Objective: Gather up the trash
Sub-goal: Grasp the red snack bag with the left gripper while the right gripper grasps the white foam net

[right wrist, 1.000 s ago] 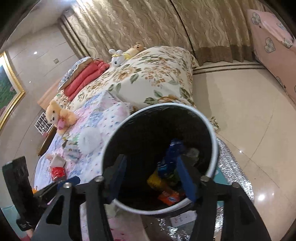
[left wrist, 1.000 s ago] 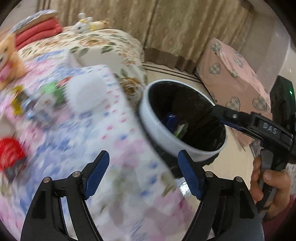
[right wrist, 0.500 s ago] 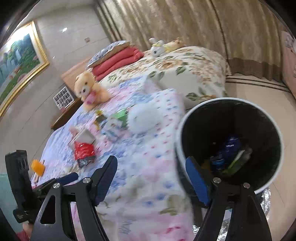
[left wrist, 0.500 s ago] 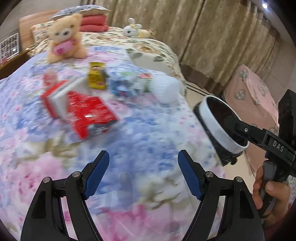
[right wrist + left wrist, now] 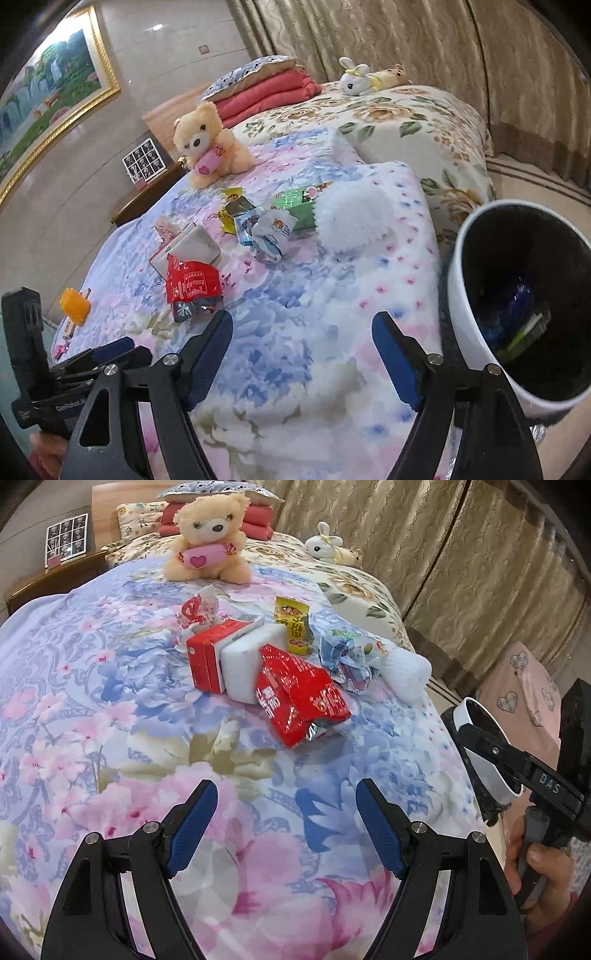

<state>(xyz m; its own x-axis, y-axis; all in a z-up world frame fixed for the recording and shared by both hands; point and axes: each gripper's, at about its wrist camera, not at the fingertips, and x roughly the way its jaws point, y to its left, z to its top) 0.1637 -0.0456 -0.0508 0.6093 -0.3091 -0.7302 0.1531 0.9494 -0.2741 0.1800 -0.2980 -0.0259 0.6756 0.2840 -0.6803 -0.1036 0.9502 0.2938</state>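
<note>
Through my left claw's camera, my left claw (image 5: 284, 825) hangs spread wide above the flowered bedspread (image 5: 92, 709), nothing between its blue pads (image 5: 190, 829). Ahead of it, well apart, lies the heap of trash: a red foil wrapper (image 5: 299, 698) nearest, torn open at its silver end, with a red-and-white box (image 5: 221, 657) just behind and to the left, touching it. Beyond those sit a yellow snack packet (image 5: 293, 627), a crumpled blue-and-white wrapper (image 5: 347, 657) and a white foam net (image 5: 406, 672) off to the right. A teddy bear (image 5: 208, 539) sits farther back. At the right edge my other claw crosses the white-rimmed trash bin (image 5: 484, 764), held by my hand (image 5: 543, 875).

Through my right claw's camera, my right claw (image 5: 303, 350) also stands spread and empty over the bedspread. The red wrapper (image 5: 192, 284) lies just ahead to its left, the blue wrapper (image 5: 266, 230), a green packet (image 5: 299, 205) and the foam net (image 5: 351, 218) farther ahead. The bin (image 5: 465, 314) stands close on the right, black-lined, with scraps inside. An orange cap (image 5: 75, 306) sits far left.
</note>
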